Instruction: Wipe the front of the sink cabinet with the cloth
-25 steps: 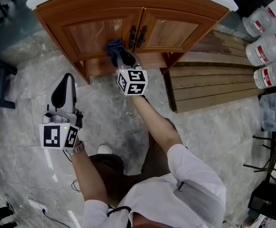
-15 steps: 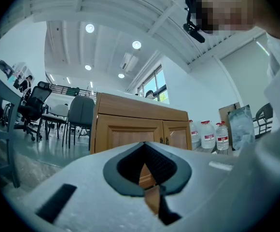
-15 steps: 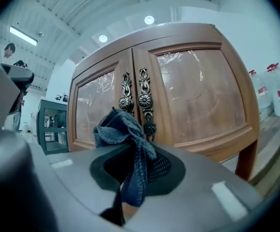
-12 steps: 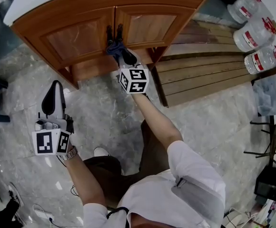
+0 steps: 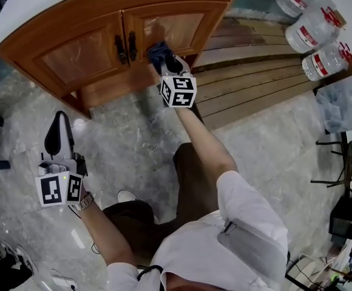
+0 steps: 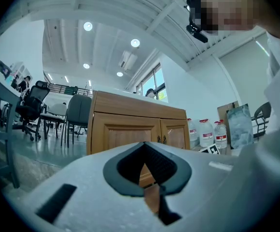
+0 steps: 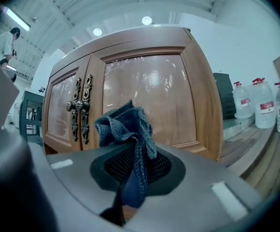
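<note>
3 red-labelled bottles (image 5: 312, 30); cloth (image 5: 158, 52) at cabinet (image 5: 73, 59)

Blue cloth (image 7: 125, 129), glossy orange-brown cabinet (image 5: 91, 26), grey marbled floor (image 5: 127, 144).

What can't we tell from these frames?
- Whether the cloth touches the right door: in the head view the right gripper overlaps the contact spot, and the right gripper view gives no depth.
- The sink: in the head view the top edge cuts off the countertop.
- Label print on the water bottles: too small in every view.
</note>
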### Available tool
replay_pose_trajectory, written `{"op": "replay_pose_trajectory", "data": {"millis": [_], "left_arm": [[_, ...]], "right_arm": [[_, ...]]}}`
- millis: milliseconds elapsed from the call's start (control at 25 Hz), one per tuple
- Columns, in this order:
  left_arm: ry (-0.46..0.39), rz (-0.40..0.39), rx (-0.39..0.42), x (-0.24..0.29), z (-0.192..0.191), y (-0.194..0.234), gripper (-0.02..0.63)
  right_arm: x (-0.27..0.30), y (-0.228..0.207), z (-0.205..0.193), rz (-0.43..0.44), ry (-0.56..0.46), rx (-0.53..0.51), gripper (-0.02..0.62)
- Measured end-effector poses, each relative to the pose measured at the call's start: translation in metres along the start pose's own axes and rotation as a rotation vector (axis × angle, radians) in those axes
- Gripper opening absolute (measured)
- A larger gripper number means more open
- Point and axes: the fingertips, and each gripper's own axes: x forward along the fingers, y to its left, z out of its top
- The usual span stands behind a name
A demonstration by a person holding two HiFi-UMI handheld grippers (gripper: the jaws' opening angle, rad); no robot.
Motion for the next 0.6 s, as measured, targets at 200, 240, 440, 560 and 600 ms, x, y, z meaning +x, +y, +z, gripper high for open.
{"op": "replay_pose_trajectory", "data": {"millis": [200,240,440,560,600], "left_arm": [[-0.009,-0.004,-0.006,0.001,0.002,-0.001,0.000],[-0.010,-0.006,-0.007,0.002,0.002,-0.002,0.000],[-0.003,-0.018,-0.005,0.005,-0.001,-0.006,0.000],[0.004,-0.019,-0.006,0.006,-0.003,-0.004,0.000],[0.004,-0.019,-0.007,0.005,-0.003,-0.003,0.000]], "right_arm": [[-0.007,-0.044,0.003,-0.082,0.005,-0.010,0.060],[-0.009,-0.054,0.003,-0.101,0.006,-0.010,0.060],[-0.016,-0.105,0.004,-0.180,0.032,-0.042,0.058],[-0.020,-0.121,0.003,-0.189,0.050,-0.067,0.061],[-0.022,-0.125,0.004,-0.195,0.051,-0.069,0.060]]}}
